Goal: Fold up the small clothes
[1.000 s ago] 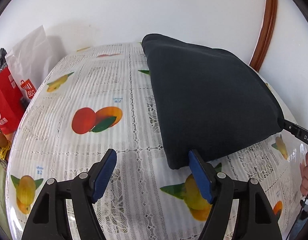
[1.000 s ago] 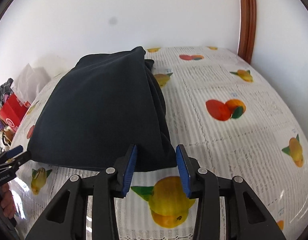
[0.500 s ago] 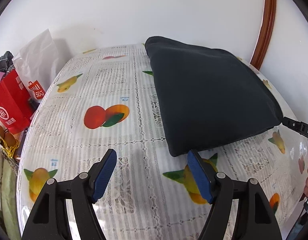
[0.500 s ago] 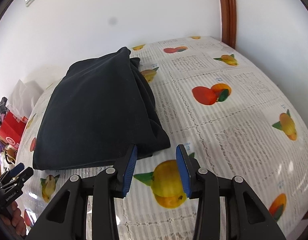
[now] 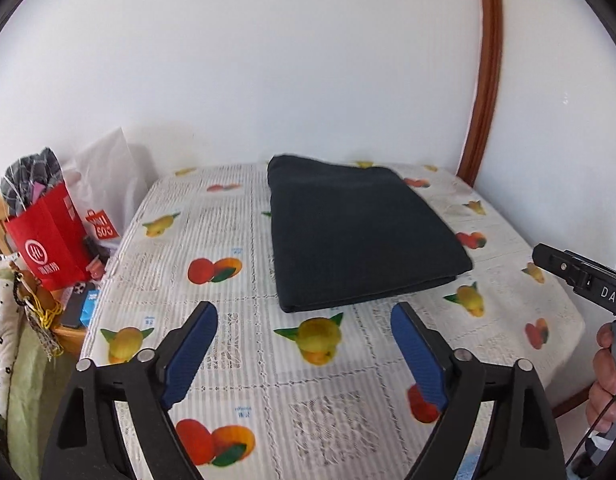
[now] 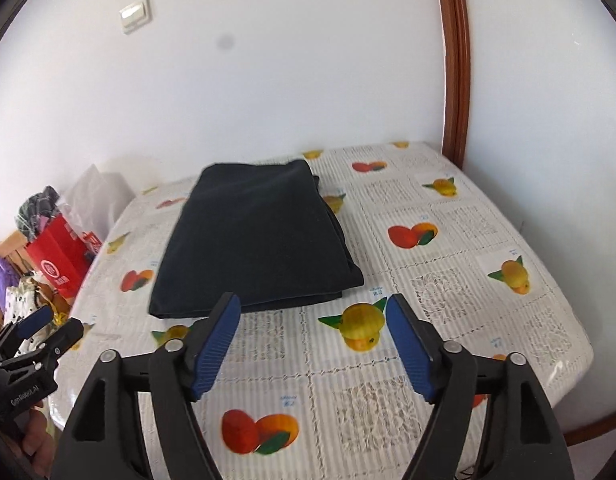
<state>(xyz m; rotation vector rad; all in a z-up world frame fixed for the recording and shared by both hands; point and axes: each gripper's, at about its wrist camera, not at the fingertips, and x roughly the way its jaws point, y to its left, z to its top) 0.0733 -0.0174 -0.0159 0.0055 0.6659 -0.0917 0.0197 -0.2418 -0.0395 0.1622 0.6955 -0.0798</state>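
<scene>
A dark navy garment [image 5: 356, 232] lies folded in a flat rectangle on the table with the fruit-print cloth [image 5: 236, 352]; it also shows in the right wrist view [image 6: 252, 240]. My left gripper [image 5: 304, 330] is open and empty, held back above the table's near part, clear of the garment. My right gripper [image 6: 312, 320] is open and empty, also held back from the garment's near edge. Each gripper shows at the edge of the other's view: the right one [image 5: 580, 280] and the left one [image 6: 40, 328].
A red shopping bag [image 5: 48, 240] and a white plastic bag [image 5: 108, 176] stand beside the table's left edge, with clutter below them. A white wall is behind the table, and a brown door frame [image 5: 484, 80] at the right.
Both grippers have pulled back and up from the garment's near edge. The right gripper's jaws have opened wider. The garment has stayed folded on the table.
</scene>
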